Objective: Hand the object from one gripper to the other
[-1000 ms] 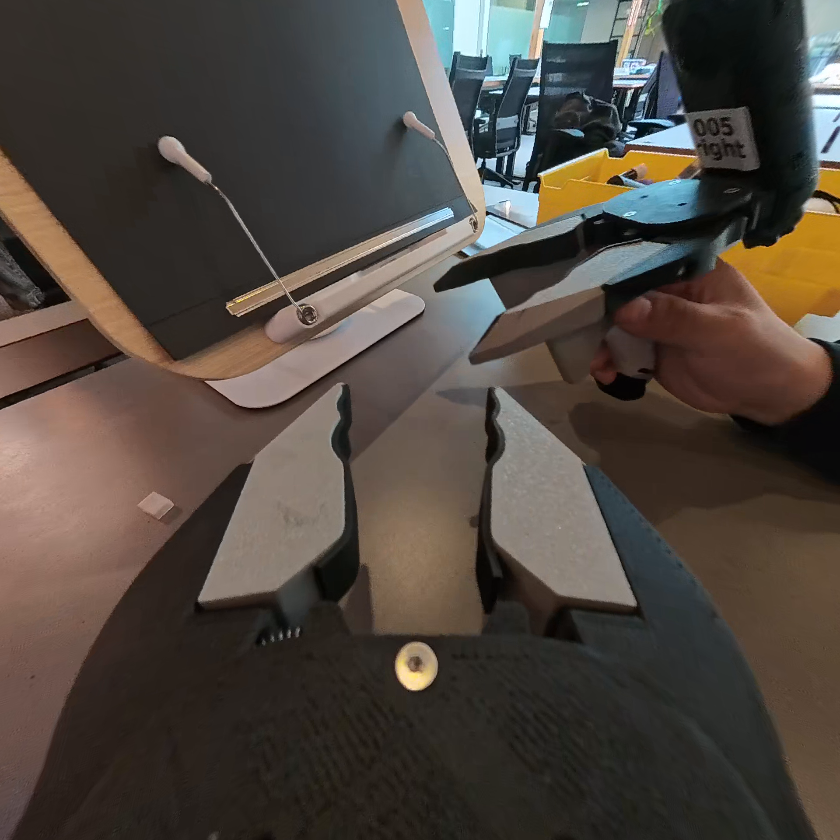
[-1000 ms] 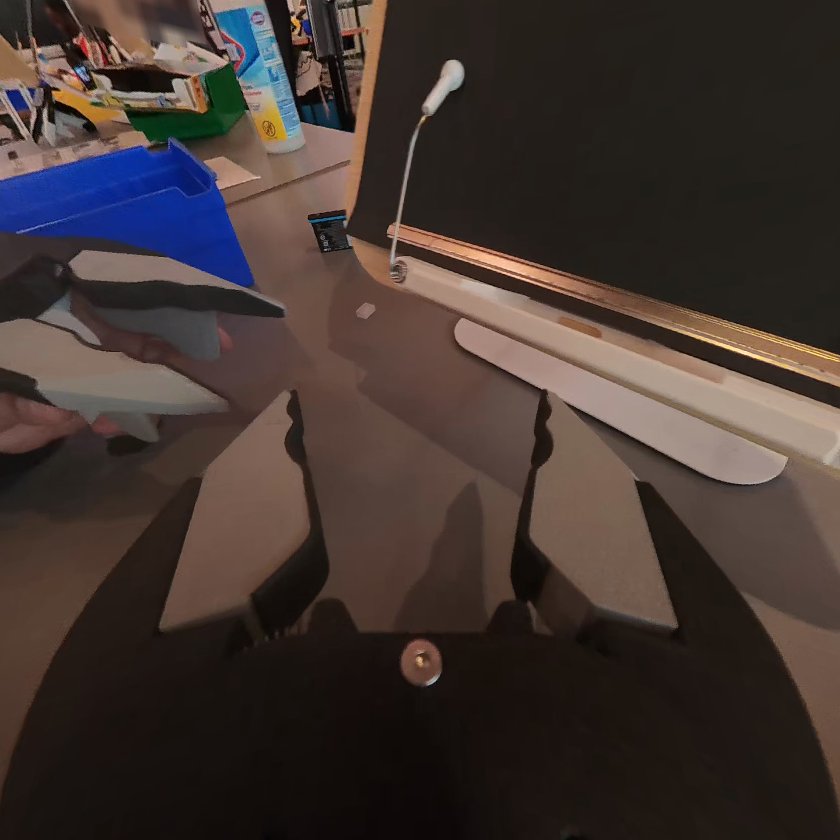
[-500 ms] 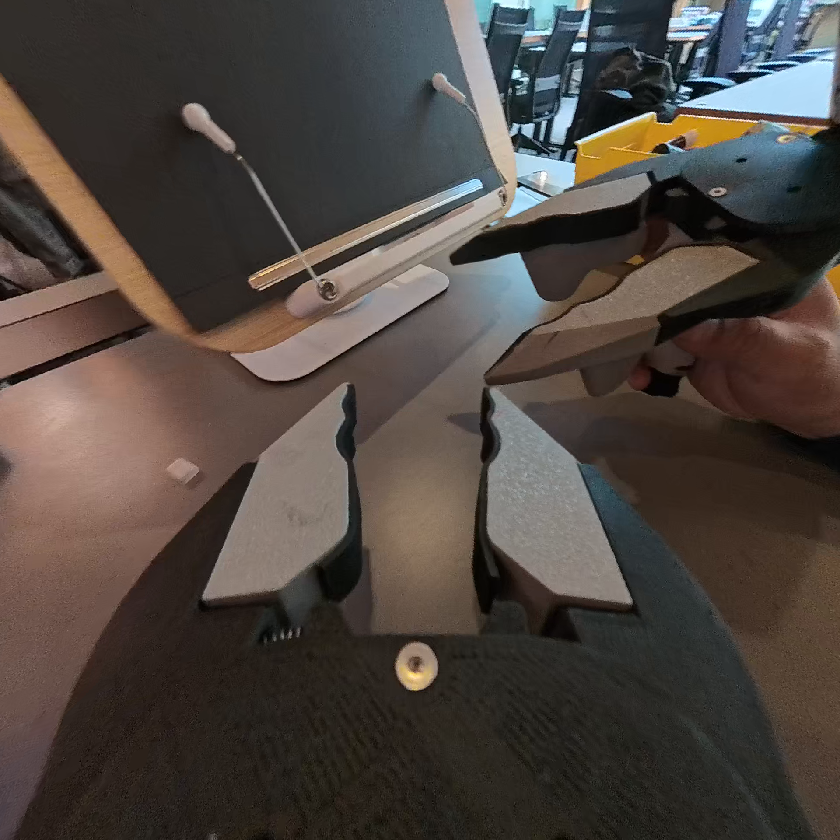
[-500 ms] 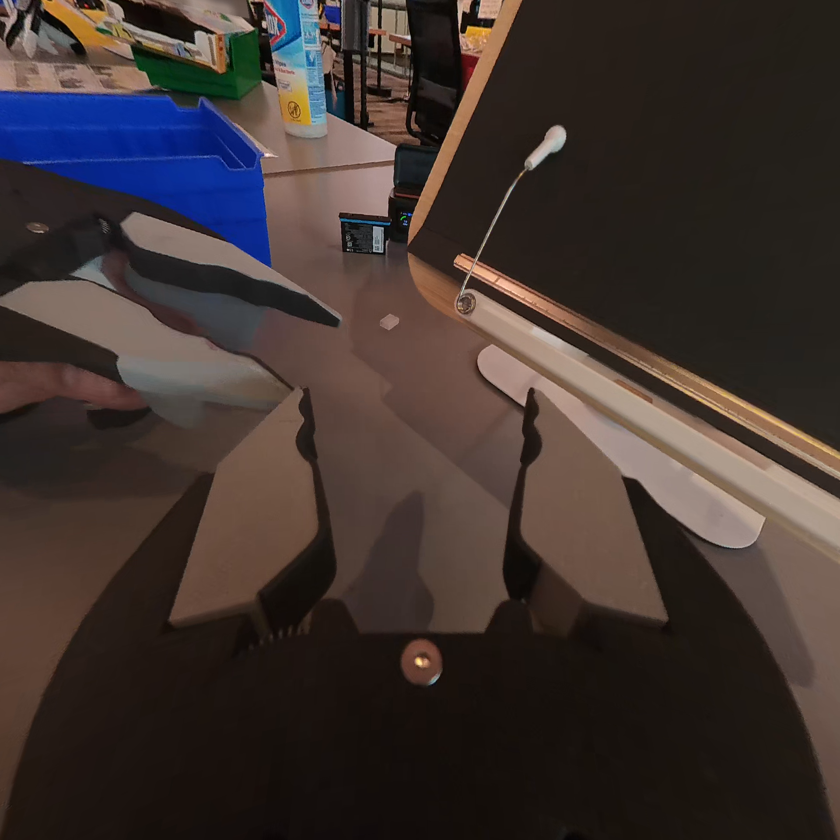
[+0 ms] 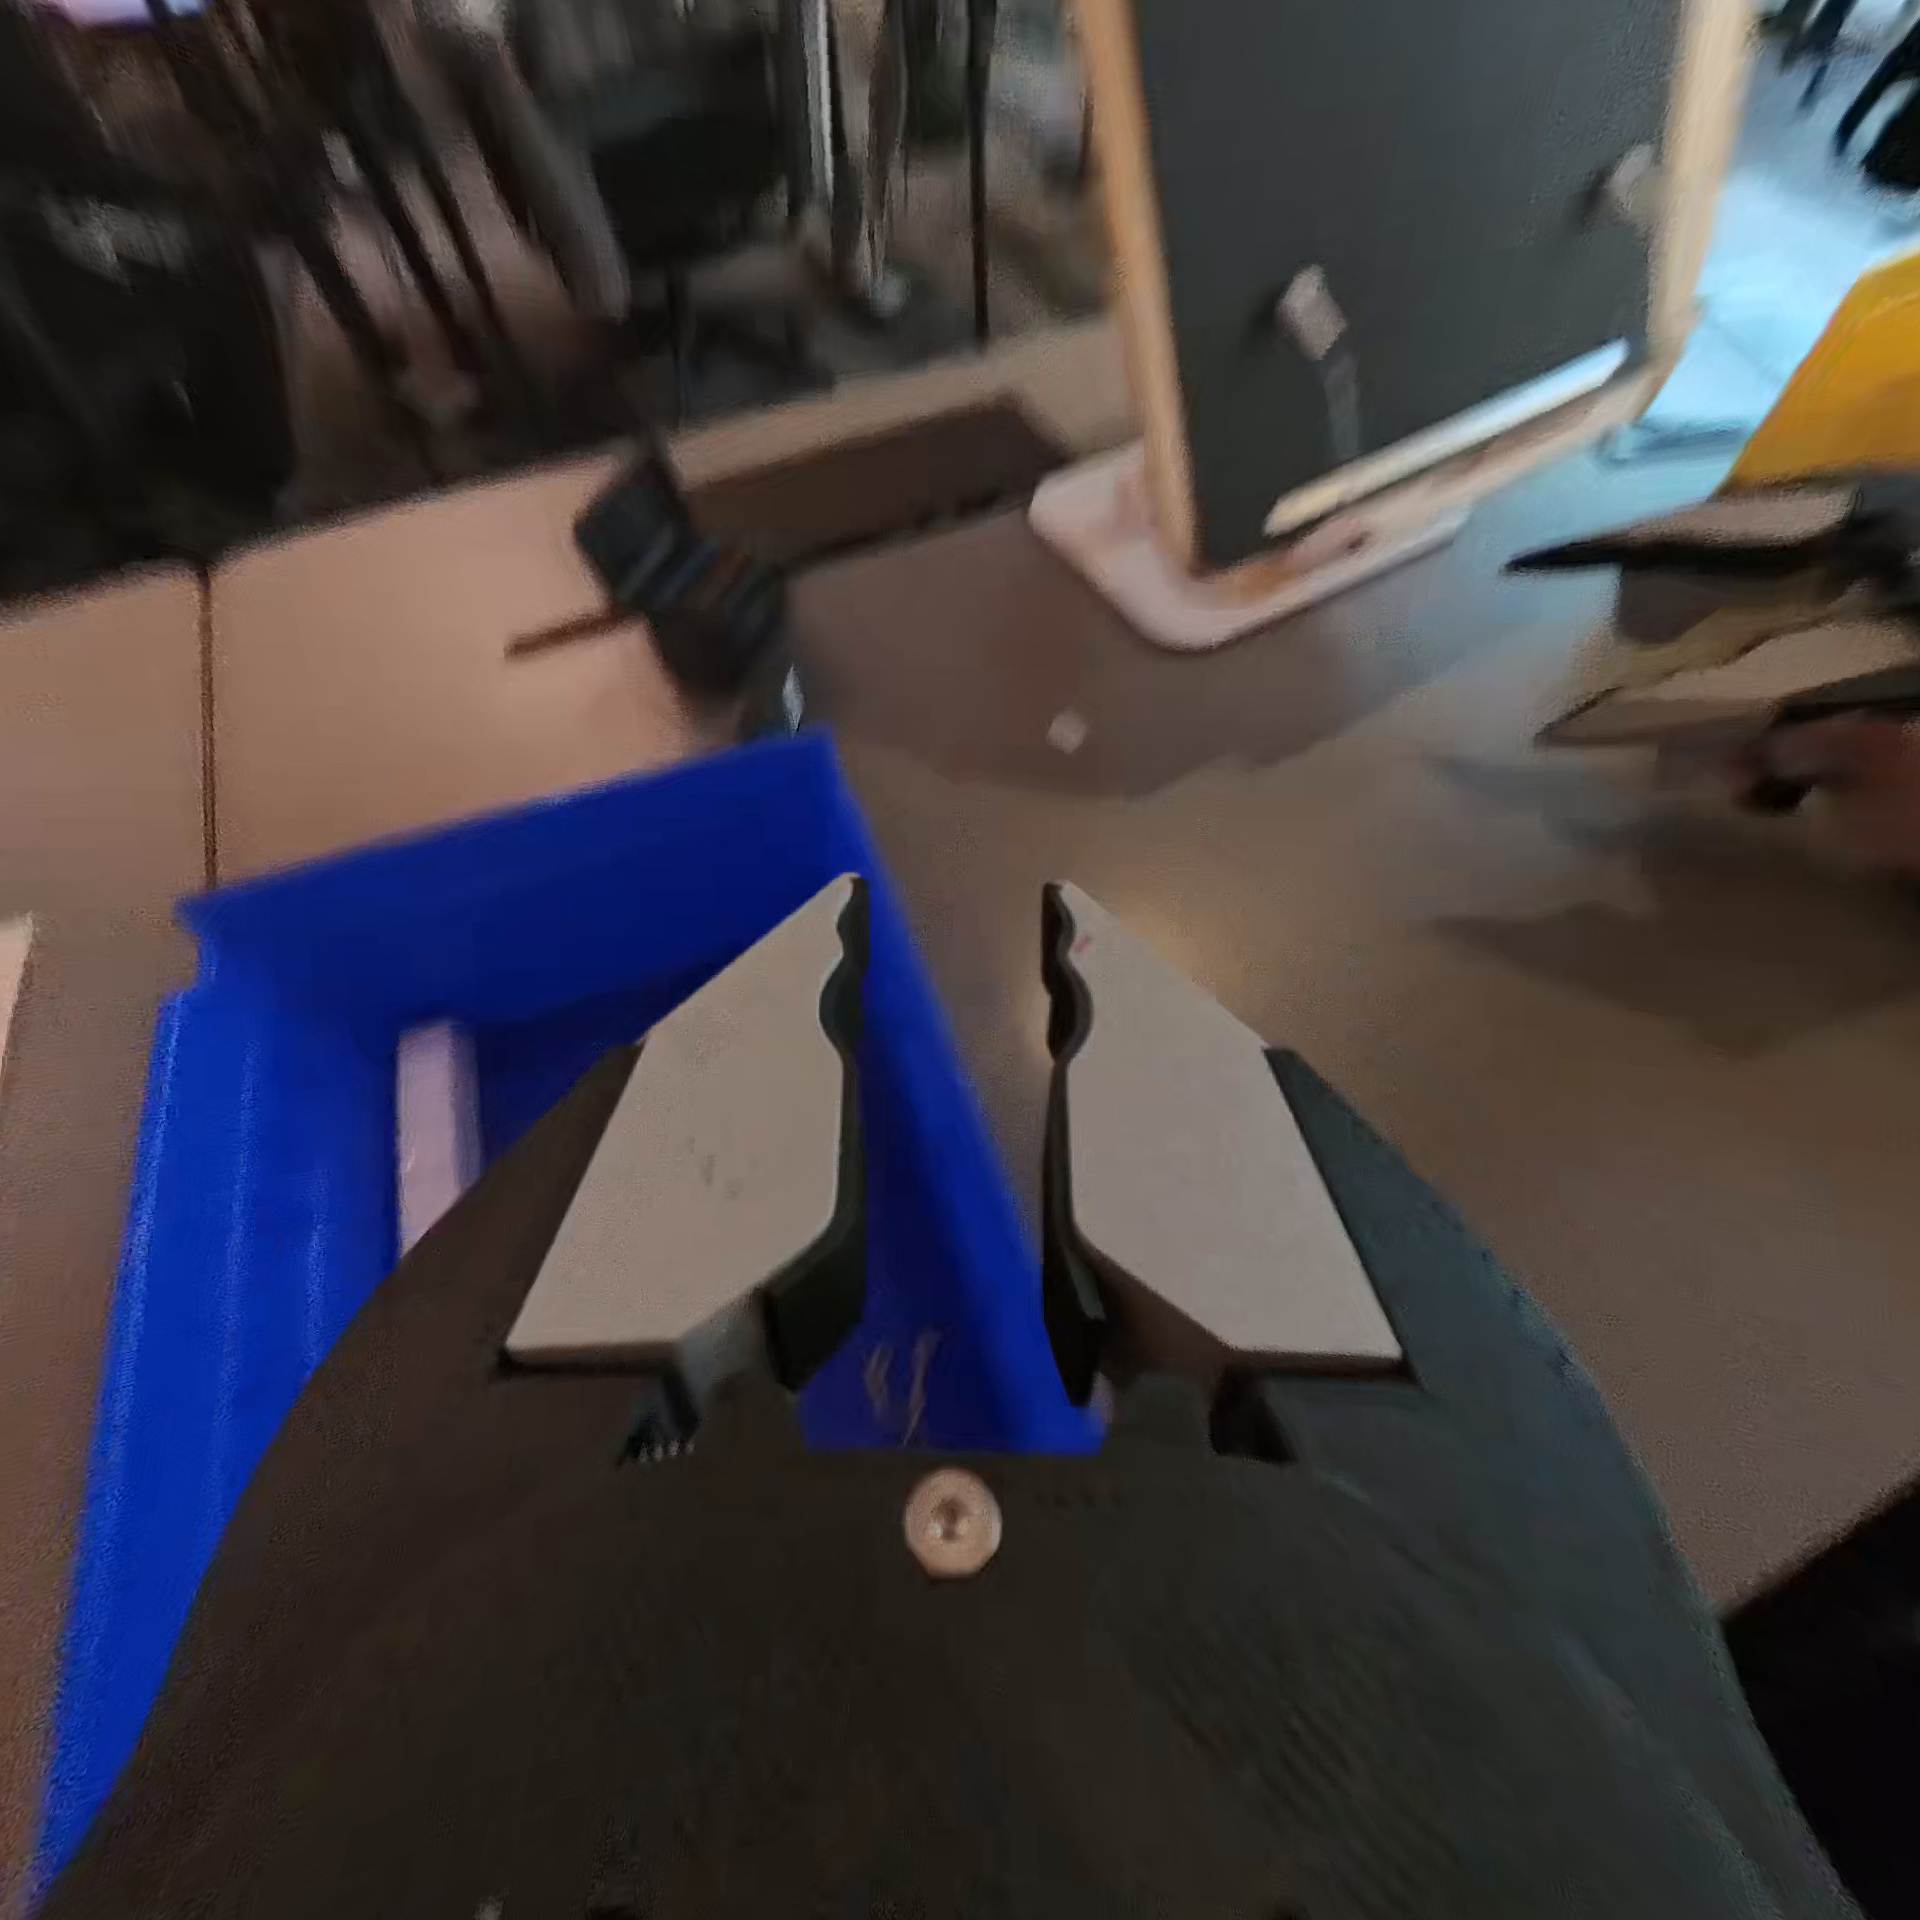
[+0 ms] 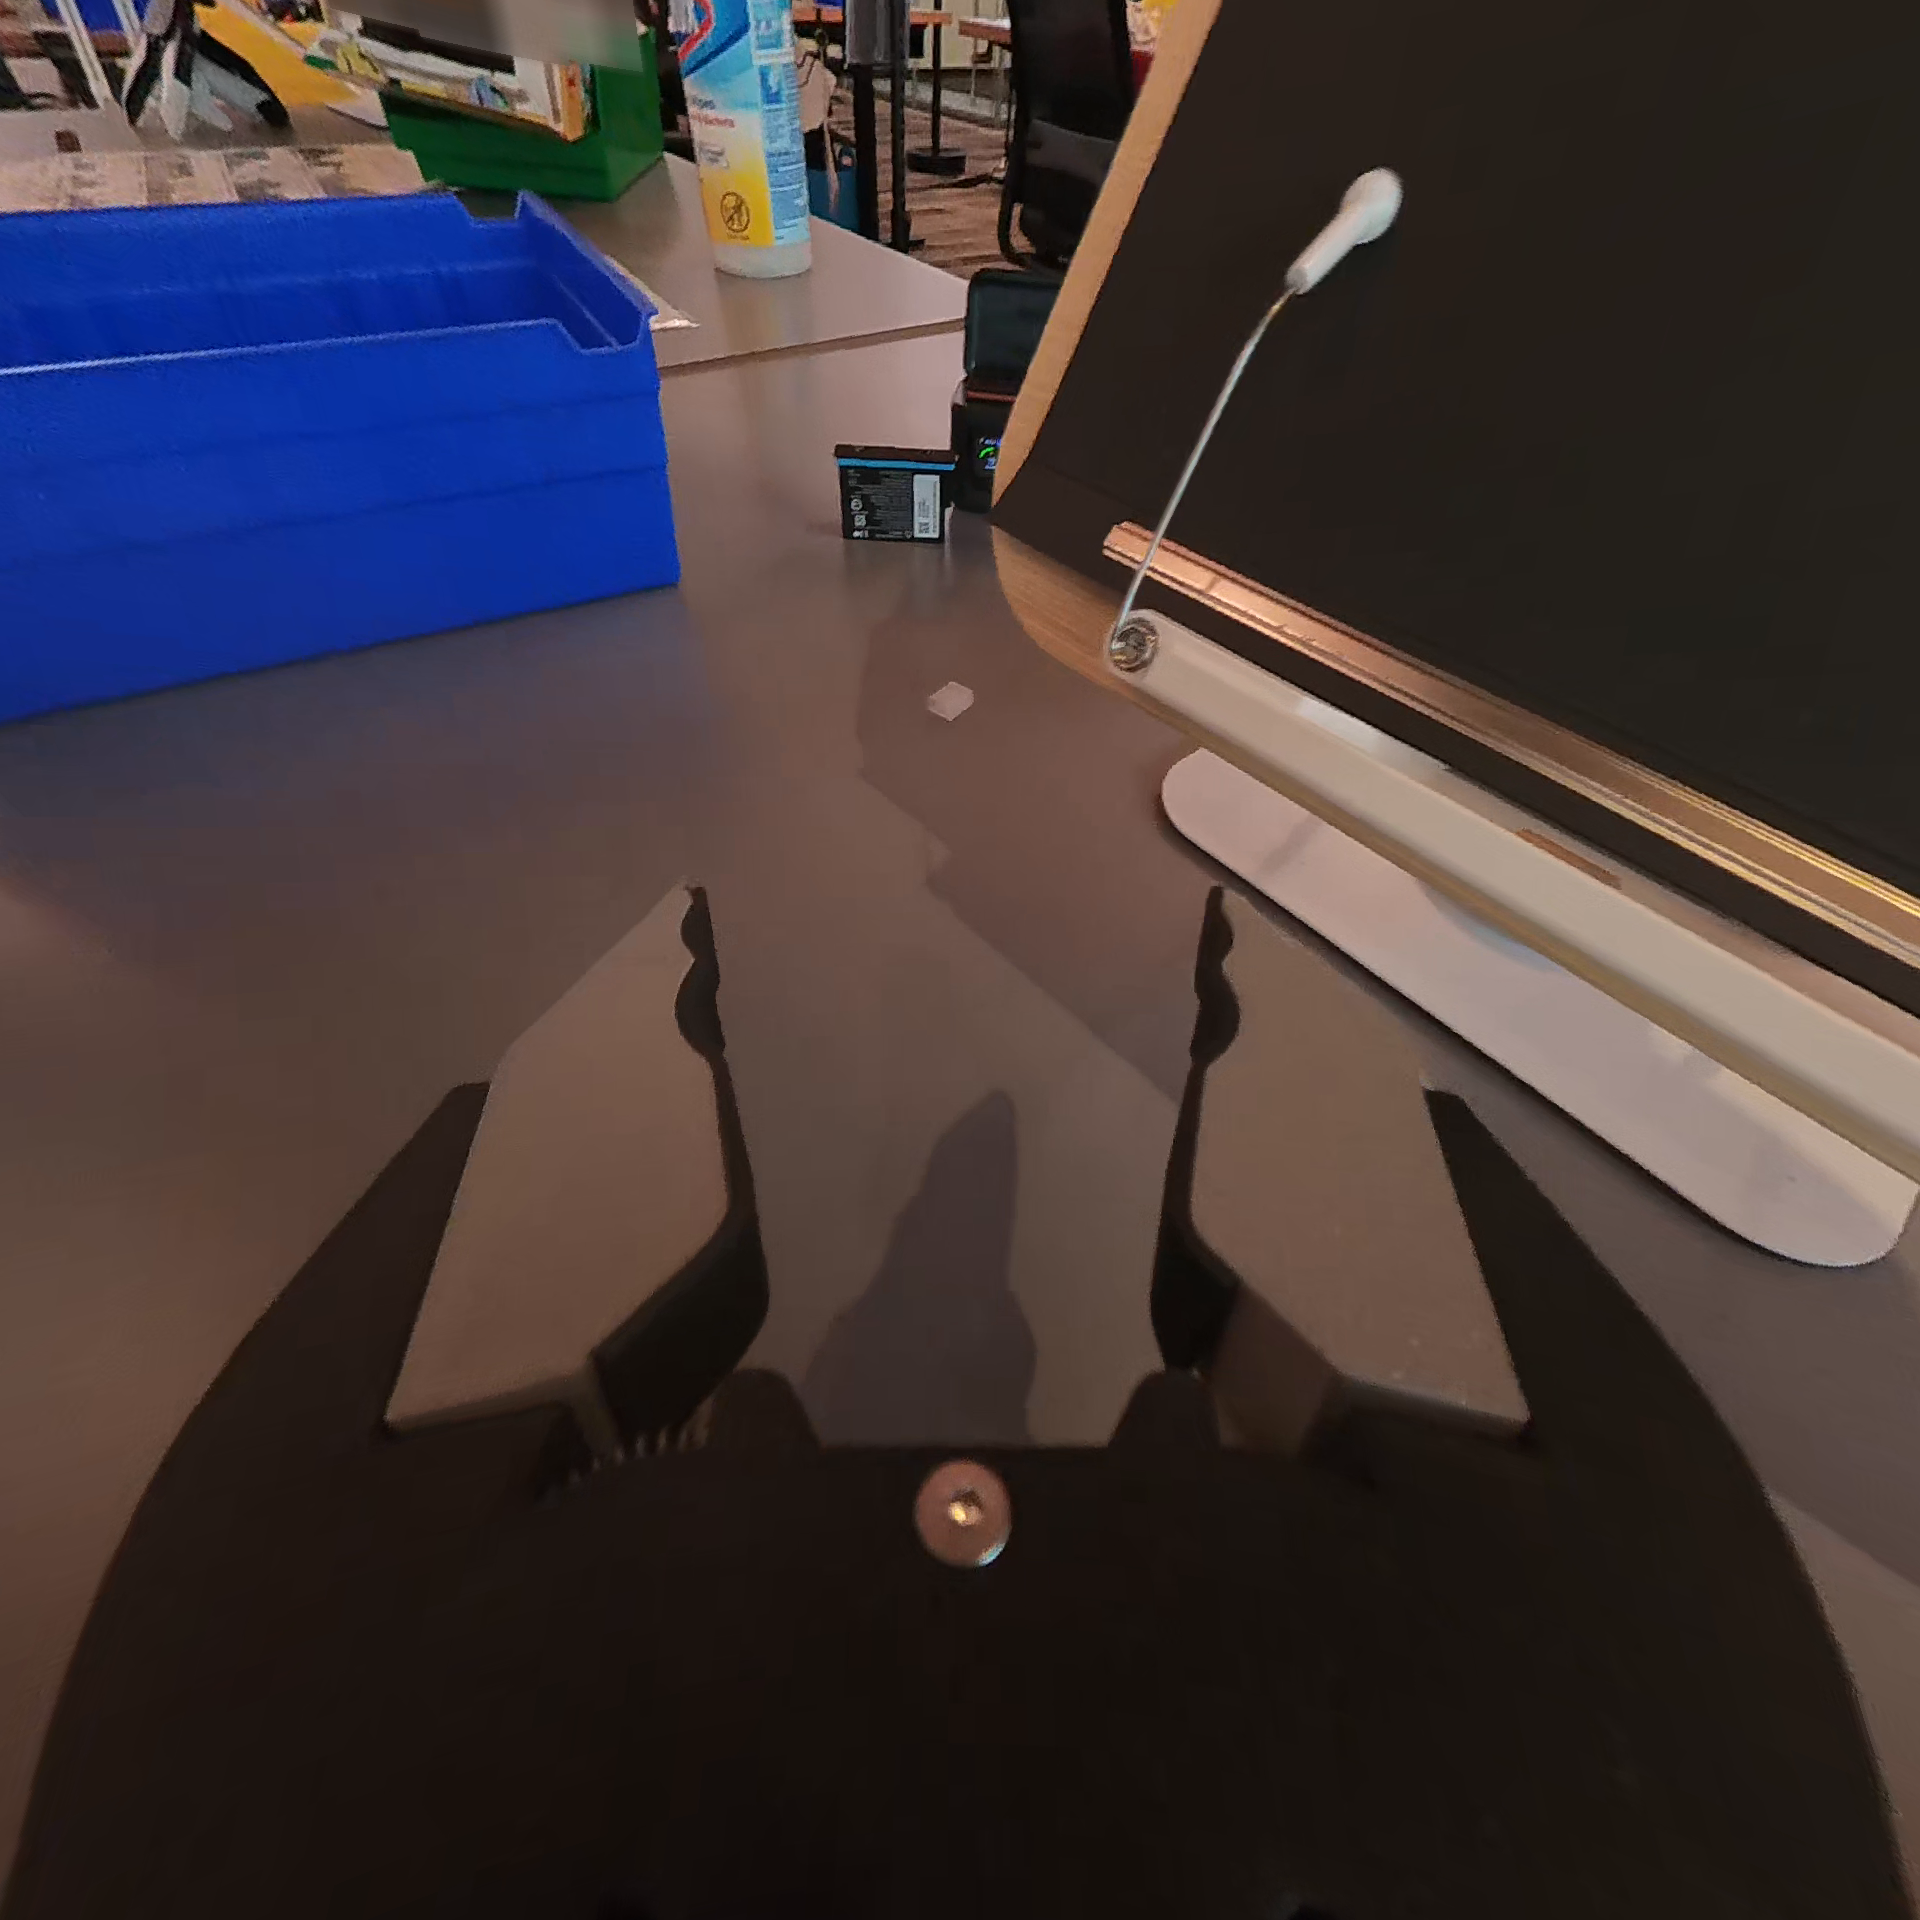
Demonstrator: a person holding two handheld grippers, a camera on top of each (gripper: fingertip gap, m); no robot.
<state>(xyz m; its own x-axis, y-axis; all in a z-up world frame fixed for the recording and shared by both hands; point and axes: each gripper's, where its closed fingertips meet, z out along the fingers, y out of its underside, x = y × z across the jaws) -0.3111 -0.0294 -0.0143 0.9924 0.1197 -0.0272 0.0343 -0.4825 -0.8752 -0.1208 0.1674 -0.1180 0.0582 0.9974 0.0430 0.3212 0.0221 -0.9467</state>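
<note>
My left gripper (image 5: 951, 904) is open and empty. It hangs over the right wall of a blue bin (image 5: 260, 1143), and the view is blurred by motion. A pale flat thing (image 5: 436, 1122) lies inside the bin; I cannot tell what it is. My right gripper (image 6: 954, 914) is open and empty, low over the brown table, pointing at the gap between the blue bin (image 6: 312, 436) and a book stand (image 6: 1507, 364). The right gripper also shows at the right edge of the left wrist view (image 5: 1725, 634), held by a hand.
The book stand (image 5: 1382, 260) on its white base (image 6: 1558, 1039) fills the right side. A small black battery (image 6: 894, 494) and a tiny white bit (image 6: 949, 701) lie on the table. A wipes bottle (image 6: 753, 135) and green box (image 6: 520, 145) stand behind the bin.
My left gripper has swung left, away from the right gripper, and now sits over the blue bin. It has left the right wrist view. The right gripper has barely moved.
</note>
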